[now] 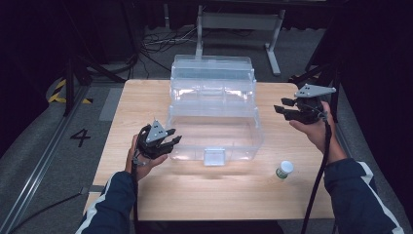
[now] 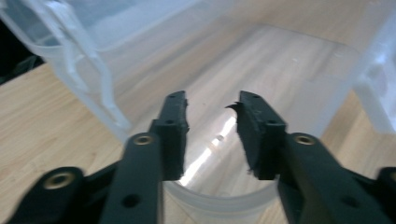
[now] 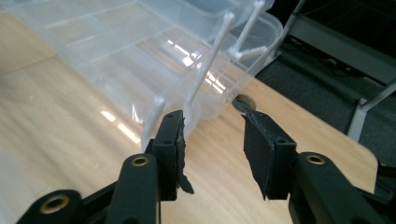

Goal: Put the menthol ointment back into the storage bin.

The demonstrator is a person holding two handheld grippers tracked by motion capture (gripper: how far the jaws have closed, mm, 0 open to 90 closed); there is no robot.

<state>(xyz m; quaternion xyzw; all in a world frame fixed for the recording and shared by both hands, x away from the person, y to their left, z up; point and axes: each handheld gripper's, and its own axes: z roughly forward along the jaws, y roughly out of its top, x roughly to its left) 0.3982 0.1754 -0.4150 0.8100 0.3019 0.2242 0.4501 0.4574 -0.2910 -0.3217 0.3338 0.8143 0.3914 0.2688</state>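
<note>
A clear plastic tiered box stands open in the middle of the wooden table, its trays stepped back and a latch on its front wall. My left gripper hovers open at the box's front left corner. Seen from the left gripper view, its jaws stand apart above the box's rim, nothing between them. My right gripper is open to the right of the box, lifted off the table. The right gripper view looks past empty jaws at the box's tray arms.
A small white-capped bottle with a green label stands on the table, front right of the box. Behind the table's far edge are a grey metal stand, floor cables and black-and-yellow tape. A "4" is marked on the floor at left.
</note>
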